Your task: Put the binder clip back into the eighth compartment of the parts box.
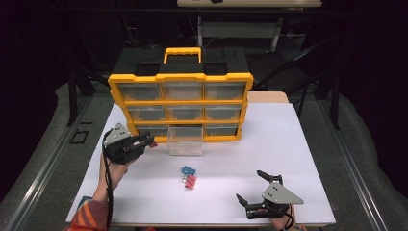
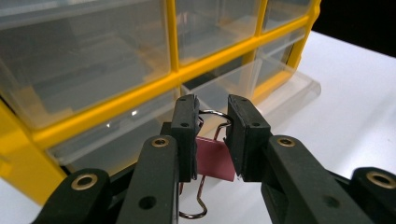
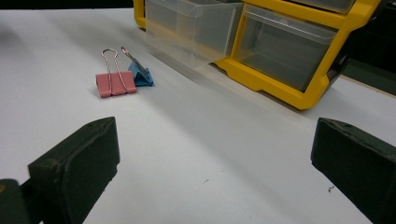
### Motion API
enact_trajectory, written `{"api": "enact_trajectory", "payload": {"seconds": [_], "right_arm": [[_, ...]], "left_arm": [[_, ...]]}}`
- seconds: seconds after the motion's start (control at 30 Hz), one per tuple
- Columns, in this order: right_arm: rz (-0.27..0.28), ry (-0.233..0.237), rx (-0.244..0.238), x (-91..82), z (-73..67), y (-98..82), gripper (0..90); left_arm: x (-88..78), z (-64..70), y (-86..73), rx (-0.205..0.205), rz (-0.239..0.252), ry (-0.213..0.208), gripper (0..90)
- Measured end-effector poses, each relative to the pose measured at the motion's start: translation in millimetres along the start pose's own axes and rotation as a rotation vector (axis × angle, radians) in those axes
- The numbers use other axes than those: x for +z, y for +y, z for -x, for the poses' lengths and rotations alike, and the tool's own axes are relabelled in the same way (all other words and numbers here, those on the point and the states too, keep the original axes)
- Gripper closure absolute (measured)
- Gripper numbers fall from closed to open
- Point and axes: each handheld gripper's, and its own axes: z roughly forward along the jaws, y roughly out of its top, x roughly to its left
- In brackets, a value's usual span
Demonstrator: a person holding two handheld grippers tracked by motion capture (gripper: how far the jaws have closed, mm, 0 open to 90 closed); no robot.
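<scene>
One pink binder clip (image 2: 214, 160) between left gripper (image 2: 212, 122) fingers (image 2: 185, 133)

The left claw (image 2: 211, 135) grips a pink binder clip (image 2: 214, 161), seemingly just before the yellow organizer (image 2: 140, 91).

Two clips (image 1: 188, 177) before organizer's (image 1: 182, 103) pulled-out drawer (image 1: 185, 141)

A red binder clip (image 2: 212, 161) sits pinched between black jaws at lower centre of the left gripper view, wire handles up and down. Mid-frame in the high view, a pink clip (image 1: 191, 181) and a blue one (image 1: 186, 170) lie touching (below the pulled-out clear drawer (image 1: 185, 140)).
</scene>
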Motion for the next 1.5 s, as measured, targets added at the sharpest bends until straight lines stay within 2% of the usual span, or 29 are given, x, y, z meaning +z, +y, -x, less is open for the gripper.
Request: {"api": "enact_trajectory", "payload": {"seconds": [0.23,0.5,1.07,1.5], "right_arm": [[-0.004,0.0,0.003,0.2,0.7,-0.4,0.5],[-0.003,0.002,0.001,0.2,1.1,-0.6,0.5],[-0.002,0.006,-0.002,-0.6,-1.1,0.3,0.5],[-0.004,0.009,0.0,-0.3,-0.6,-0.1,0.6]], "left_arm": [[6.2,-1.9,7.4,-0.005,0.016,-0.004,73.3],[11.9,1.5,17.7,0.008,0.045,-0.018,73.3],[27.9,17.2,27.9,0.018,0.056,-0.047,73.3],[49.9,26.6,34.8,0.029,0.018,-0.08,73.3]]}}
